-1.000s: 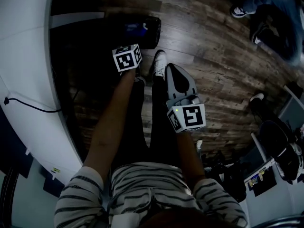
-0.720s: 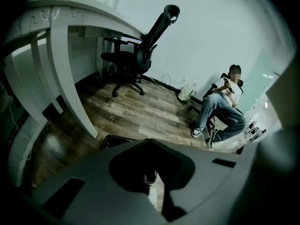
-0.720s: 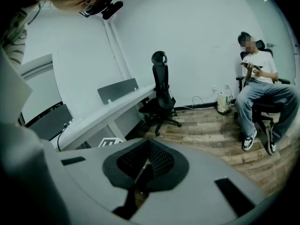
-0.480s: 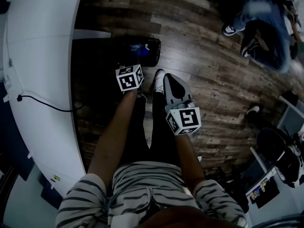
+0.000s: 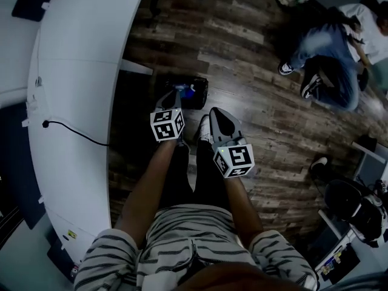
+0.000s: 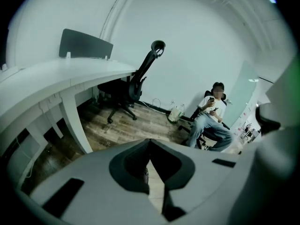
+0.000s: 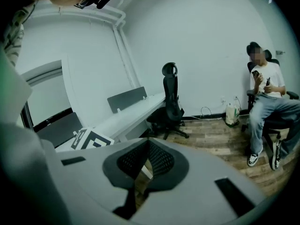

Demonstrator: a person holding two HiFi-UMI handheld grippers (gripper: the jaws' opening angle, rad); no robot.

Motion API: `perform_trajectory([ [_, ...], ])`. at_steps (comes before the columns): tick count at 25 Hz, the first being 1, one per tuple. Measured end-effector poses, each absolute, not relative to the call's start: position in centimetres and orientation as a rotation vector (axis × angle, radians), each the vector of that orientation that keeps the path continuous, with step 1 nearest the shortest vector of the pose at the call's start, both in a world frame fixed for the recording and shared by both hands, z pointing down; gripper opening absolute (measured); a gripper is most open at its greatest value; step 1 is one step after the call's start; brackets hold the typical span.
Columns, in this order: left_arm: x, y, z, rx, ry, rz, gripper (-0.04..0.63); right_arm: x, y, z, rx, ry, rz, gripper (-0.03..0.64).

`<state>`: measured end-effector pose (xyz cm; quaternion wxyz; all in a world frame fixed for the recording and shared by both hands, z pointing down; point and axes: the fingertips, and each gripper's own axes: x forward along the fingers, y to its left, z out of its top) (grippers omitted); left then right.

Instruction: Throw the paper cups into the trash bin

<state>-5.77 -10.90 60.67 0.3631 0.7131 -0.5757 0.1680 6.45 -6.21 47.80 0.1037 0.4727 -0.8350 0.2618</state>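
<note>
Left gripper (image 5: 176, 90): jaws together, tips meeting, nothing between them. Right gripper (image 5: 214, 110): jaws likewise closed on nothing. Both were held side by side over the person's legs, pointing forward and down.

Trash bin (image 5: 200, 87): dark, stood on the floor (image 5: 242, 35) just off the desk's inner edge, right past the left gripper's tips. A pale blue patch showed at its mouth; contents could not be made out.

Floor: dark wood planks. Desk (image 5: 79, 102): white, curved, running down the left of the head view, a black cable (image 5: 66, 131) lying on its top.

Only the head view showed the bin. Both gripper views looked level across the room instead: white walls, a black office chair (image 6: 131, 90) pushed up to the desk's edge, a seated person (image 6: 211, 118) by the far wall, and a pale bag (image 6: 176, 112) on the floor beside them. In the left gripper view a dark divider panel (image 6: 84, 43) stood on the desk top. In the right gripper view the left gripper's marker cube (image 7: 91, 138) appeared at lower left.
</note>
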Motion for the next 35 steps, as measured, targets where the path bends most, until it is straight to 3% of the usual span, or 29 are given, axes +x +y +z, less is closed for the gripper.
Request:
perform_trajectory([
  [21,-7.7,-9.3,40.0,2.102,-1.621,0.234,0.023,3.5,-7.2,34.3,1.318,-2.677,0.575,0.008],
  [35,-8.1,-6.1,31.3,2.243,-1.663,0.163,0.023,1.8,-5.9,28.4,1.29,-2.756,0.458,0.008],
])
